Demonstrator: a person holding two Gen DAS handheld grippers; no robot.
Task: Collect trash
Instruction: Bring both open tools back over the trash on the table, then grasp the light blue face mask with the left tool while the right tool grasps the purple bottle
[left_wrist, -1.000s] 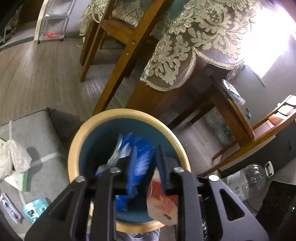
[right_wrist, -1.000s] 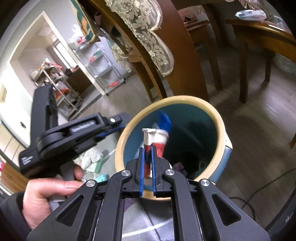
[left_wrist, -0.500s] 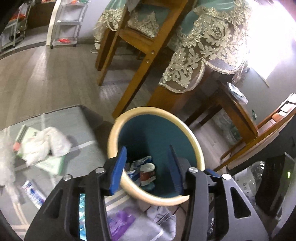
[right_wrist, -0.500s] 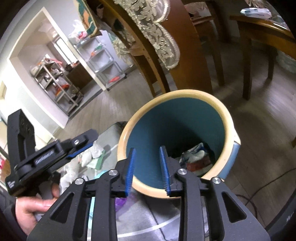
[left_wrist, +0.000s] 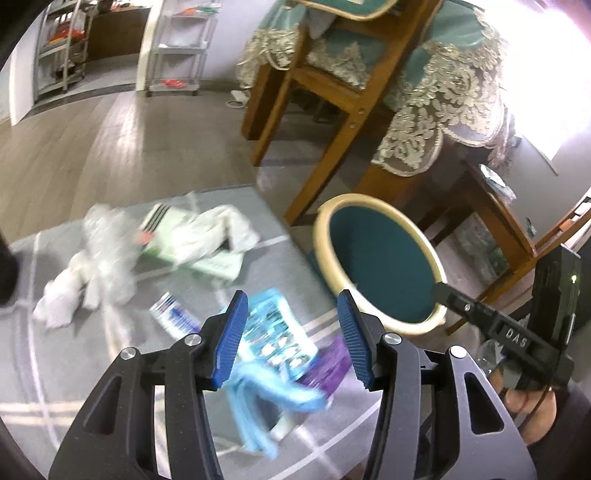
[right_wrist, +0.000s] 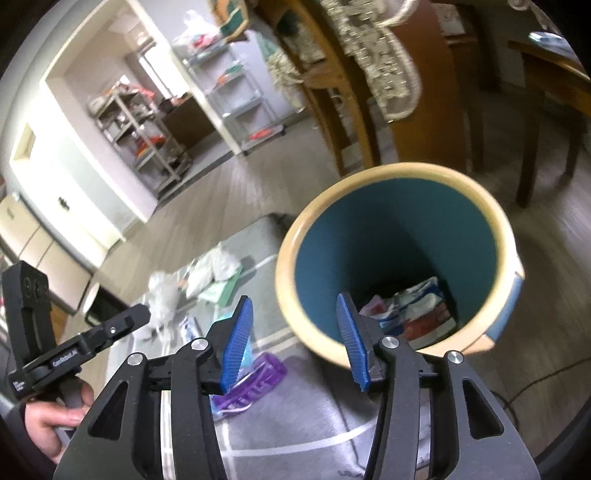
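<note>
My left gripper (left_wrist: 291, 332) is spread wide and empty, hanging just above a light blue packet (left_wrist: 275, 334) on the grey rug (left_wrist: 74, 373). The packet lies beside the bin (left_wrist: 376, 258), its long axis running away from me toward the bin's base, I judge. My right gripper (right_wrist: 293, 341) — also spread, empty — hovers at the bin's rim, so the left is nearer the packet.

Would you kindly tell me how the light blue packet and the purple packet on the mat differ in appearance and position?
The light blue packet is pale with dark print, while the purple packet is deep violet. The light blue packet shows between the left gripper's open jaws; the purple packet lies further toward the bin, partly behind a jaw. Both lie on the grey mat, outside the bin.
</note>
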